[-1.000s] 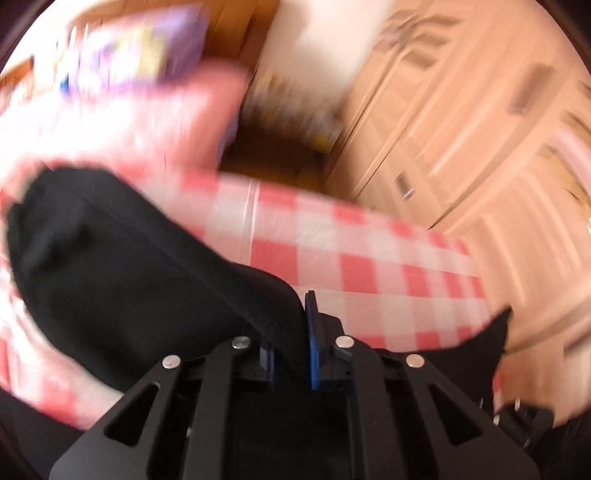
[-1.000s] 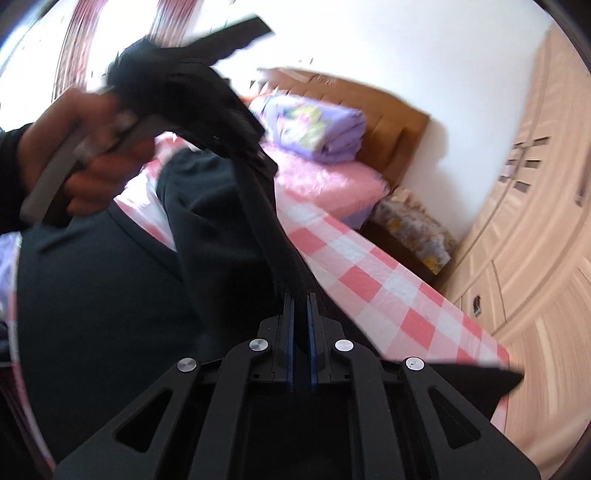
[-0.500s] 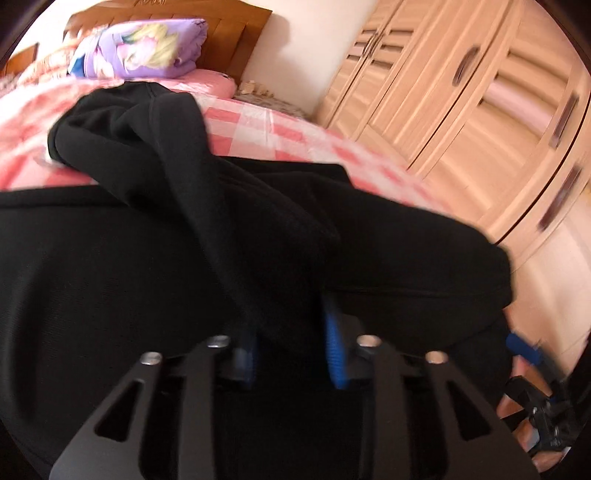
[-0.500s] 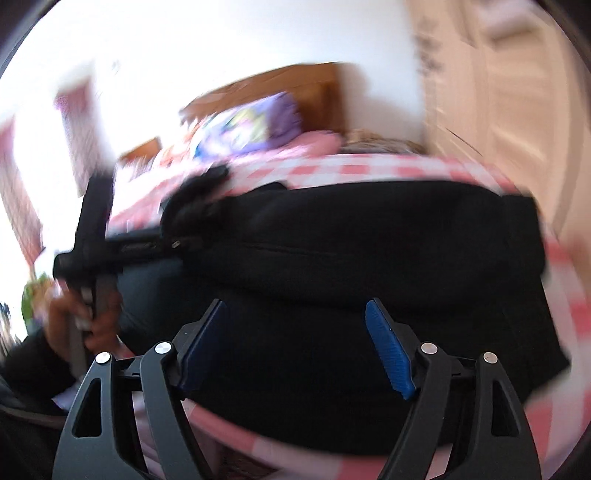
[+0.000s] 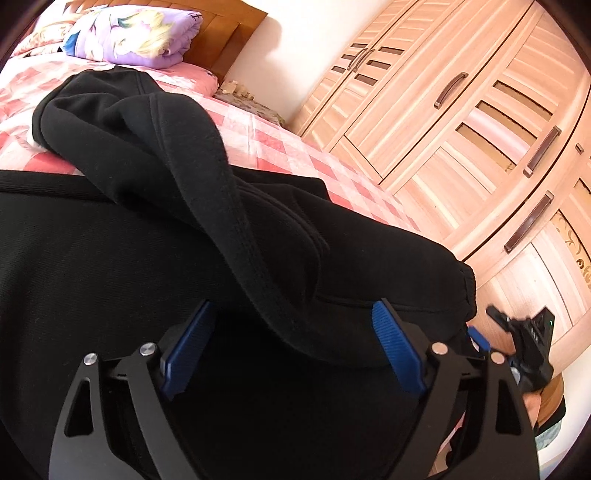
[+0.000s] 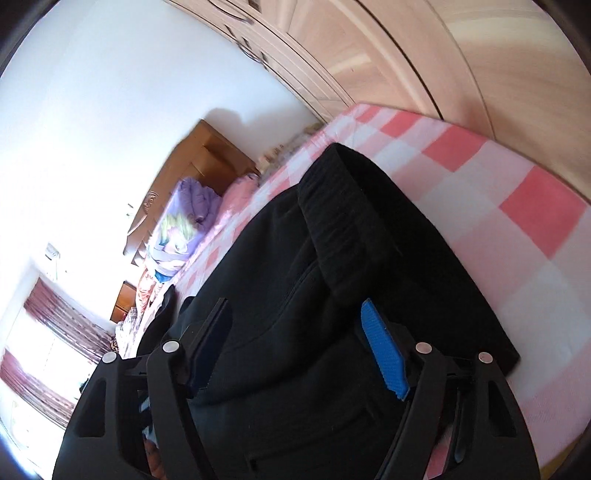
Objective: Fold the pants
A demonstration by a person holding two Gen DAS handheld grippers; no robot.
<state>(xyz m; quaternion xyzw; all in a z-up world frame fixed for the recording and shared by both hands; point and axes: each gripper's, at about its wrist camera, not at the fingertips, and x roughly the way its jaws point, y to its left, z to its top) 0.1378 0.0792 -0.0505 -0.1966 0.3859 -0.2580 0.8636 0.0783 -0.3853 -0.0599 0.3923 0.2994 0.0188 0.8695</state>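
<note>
Claw status, left: jaws spread wide, blue pads apart, nothing clamped between them. A raised fold of the black pants runs through the gap, and contact with either pad cannot be confirmed. The lower part of this view is filled by the claw frame and dark cloth, so the near edge of the garment is hidden.

Right claw: jaws likewise wide apart, gripping nothing. Its left pad sits in shadow and is hard to make out. The pants lie directly under and ahead of it, with a ribbed band extending forward from between the pads. In the left wrist view, only a blurred fragment of the right claw shows at the right edge.

The pants rest bunched on the bed, on its pink checked cover. A purple folded quilt lies at the wooden headboard. A wooden wardrobe stands beside the bed.
</note>
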